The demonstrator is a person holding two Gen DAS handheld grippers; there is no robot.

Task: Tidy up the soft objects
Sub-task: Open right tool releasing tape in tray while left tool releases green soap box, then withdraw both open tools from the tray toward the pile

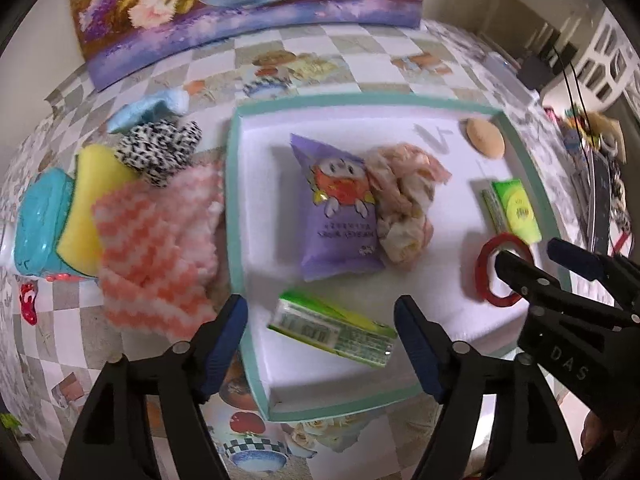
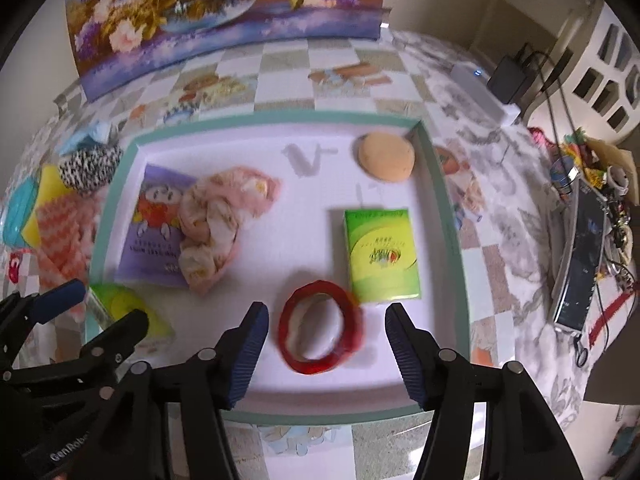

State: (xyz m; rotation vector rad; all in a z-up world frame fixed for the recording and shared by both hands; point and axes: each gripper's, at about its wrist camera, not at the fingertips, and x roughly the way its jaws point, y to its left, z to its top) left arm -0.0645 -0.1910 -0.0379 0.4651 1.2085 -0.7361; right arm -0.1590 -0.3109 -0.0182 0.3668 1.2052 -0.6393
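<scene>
Blue-padded fingers (image 1: 224, 344) of the left gripper (image 1: 320, 344) are spread wide, and a green tissue pack (image 1: 332, 330) is seen lying loose between them, untouched, at the near edge of the teal-rimmed tray (image 1: 236, 208). Likewise, the right gripper (image 2: 324, 350) is held open, a red tape ring (image 2: 320, 326) resting free between its pads. Both items appear to have been set inside the tray, where soft goods are gathered. Beside the tray's left rim a pink striped cloth (image 1: 156, 248) and yellow sponge (image 1: 90, 208) are still waiting. Motion blur softens the ring, and the pack's print cannot be read.
</scene>
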